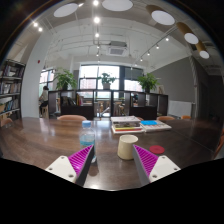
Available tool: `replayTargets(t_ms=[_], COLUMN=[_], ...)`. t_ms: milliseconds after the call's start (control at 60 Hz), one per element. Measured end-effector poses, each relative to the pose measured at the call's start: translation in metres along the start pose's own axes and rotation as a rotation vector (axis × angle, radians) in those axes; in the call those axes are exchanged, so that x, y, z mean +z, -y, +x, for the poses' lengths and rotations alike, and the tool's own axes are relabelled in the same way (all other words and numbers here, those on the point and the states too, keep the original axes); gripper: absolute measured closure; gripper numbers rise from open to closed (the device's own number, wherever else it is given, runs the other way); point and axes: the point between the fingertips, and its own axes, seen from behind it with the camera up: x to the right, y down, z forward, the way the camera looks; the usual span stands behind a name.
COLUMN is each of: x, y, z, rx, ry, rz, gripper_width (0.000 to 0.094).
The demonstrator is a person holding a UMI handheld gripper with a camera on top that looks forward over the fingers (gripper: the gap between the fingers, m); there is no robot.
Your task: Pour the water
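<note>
Claw (112, 160) fingers stand apart, holding nothing. I line up on the white cup (127, 147) just ahead on the surface (40, 140), centring before I squeeze.

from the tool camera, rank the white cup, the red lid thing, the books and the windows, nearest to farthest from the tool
The tool is open, holding nothing.
1. White cup: just ahead, between the fingers, nearer the right one.
2. Red lid: slightly beyond the cup, to its right; close to call with the cup.
3. Books: farther back on the table.
4. Windows: across the room.
</note>
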Motion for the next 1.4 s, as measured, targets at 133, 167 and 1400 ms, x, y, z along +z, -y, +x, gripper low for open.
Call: replayTargets(t_ms=[133, 167, 1400], x=[0.017, 0.026, 0.188], y=[0.011, 0.010, -0.024], z=[-0.025, -0.030, -0.105], rx=[0.038, 0.046, 0.121], ry=[0.087, 0.095, 0.223], rz=[0.042, 0.046, -0.002], gripper_width=[0.0155, 0.0152, 0.0620])
